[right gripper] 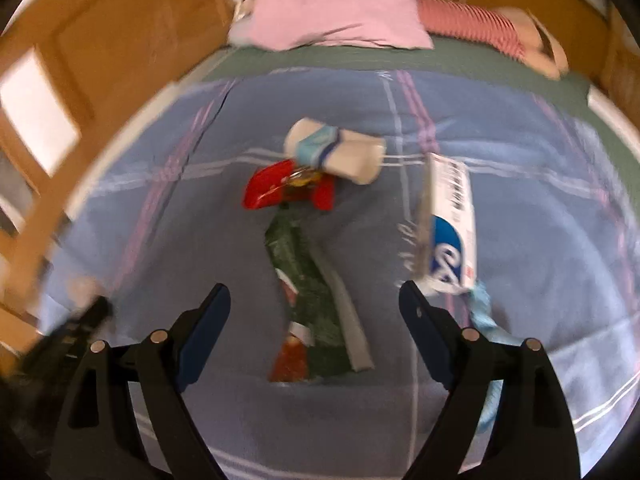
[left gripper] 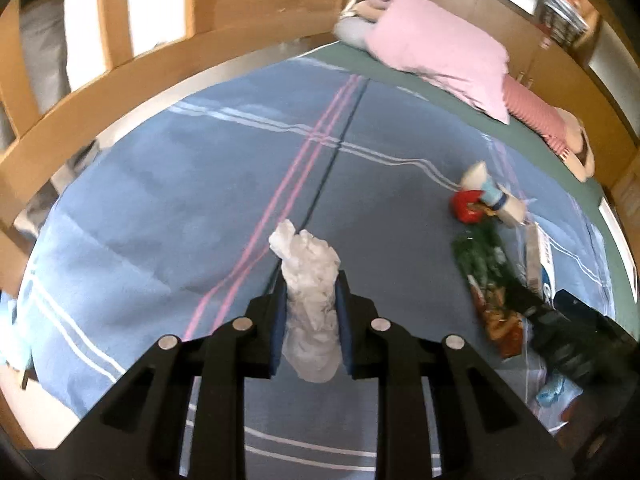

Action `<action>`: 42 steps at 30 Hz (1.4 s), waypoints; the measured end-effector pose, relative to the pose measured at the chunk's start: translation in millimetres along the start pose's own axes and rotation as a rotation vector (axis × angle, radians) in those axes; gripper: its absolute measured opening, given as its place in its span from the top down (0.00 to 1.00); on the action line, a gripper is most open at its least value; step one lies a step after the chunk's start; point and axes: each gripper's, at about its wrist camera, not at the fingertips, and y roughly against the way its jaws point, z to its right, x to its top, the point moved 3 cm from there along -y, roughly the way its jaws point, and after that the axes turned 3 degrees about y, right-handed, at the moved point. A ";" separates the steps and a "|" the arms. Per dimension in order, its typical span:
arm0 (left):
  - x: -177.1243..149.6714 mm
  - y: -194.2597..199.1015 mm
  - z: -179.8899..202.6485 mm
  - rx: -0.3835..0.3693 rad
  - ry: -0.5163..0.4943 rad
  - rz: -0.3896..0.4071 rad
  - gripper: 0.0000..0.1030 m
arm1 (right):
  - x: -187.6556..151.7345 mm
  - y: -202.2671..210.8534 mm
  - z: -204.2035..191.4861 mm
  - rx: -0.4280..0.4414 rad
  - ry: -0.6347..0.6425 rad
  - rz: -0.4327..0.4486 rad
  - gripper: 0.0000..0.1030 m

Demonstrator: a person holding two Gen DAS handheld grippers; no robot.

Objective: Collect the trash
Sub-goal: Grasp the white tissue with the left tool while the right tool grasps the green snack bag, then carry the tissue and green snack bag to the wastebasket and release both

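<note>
Your left gripper [left gripper: 311, 304] is clenching the crumpled tissue [left gripper: 310, 300]. Your right gripper [right gripper: 316, 320] is hanging released, nearer the green wrapper [right gripper: 310, 300], which is lying lengthwise straight ahead between its fingers on the bed [right gripper: 160, 280].

Soft, even daylight is filling both views, and no hard shadows are falling on the blue plaid bedspread [left gripper: 168, 208]. White panels in the wooden bed frame [left gripper: 156, 4] are blowing out to pure glare at the upper left. The left wrist view is staying fairly sharp at its centre, where the crumpled white tissue [left gripper: 310, 300] is showing crisp folds, while the pink pillow [left gripper: 436, 44] is softening slightly. The right wrist view is smearing with motion blur throughout, streaking the toothpaste box [right gripper: 452, 224] and the green wrapper [right gripper: 308, 292]. Fisheye distortion is bending the frame rails into arcs, and dark vignetting is closing in at every corner.
</note>
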 end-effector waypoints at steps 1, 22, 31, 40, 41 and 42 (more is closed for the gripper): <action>0.1 -0.4 -4.2 0.008 0.012 -0.002 0.77 | -2.8 -10.0 -15.0 -0.078 0.095 -0.014 0.18; -65.1 96.0 36.4 -0.189 -0.276 0.143 0.77 | -83.0 135.1 42.1 0.085 -0.037 0.024 0.87; -129.5 185.9 61.1 -0.288 -0.432 0.199 0.77 | -185.9 231.3 59.8 0.011 -0.081 0.082 0.87; -180.0 252.8 91.5 -0.398 -0.573 0.250 0.77 | -268.9 267.6 91.7 -0.005 -0.195 0.021 0.87; -185.9 257.3 95.2 -0.407 -0.591 0.253 0.77 | -275.6 268.9 93.3 -0.001 -0.207 0.012 0.87; -190.2 260.2 97.8 -0.413 -0.603 0.253 0.77 | -283.7 272.2 94.7 0.003 -0.219 0.008 0.87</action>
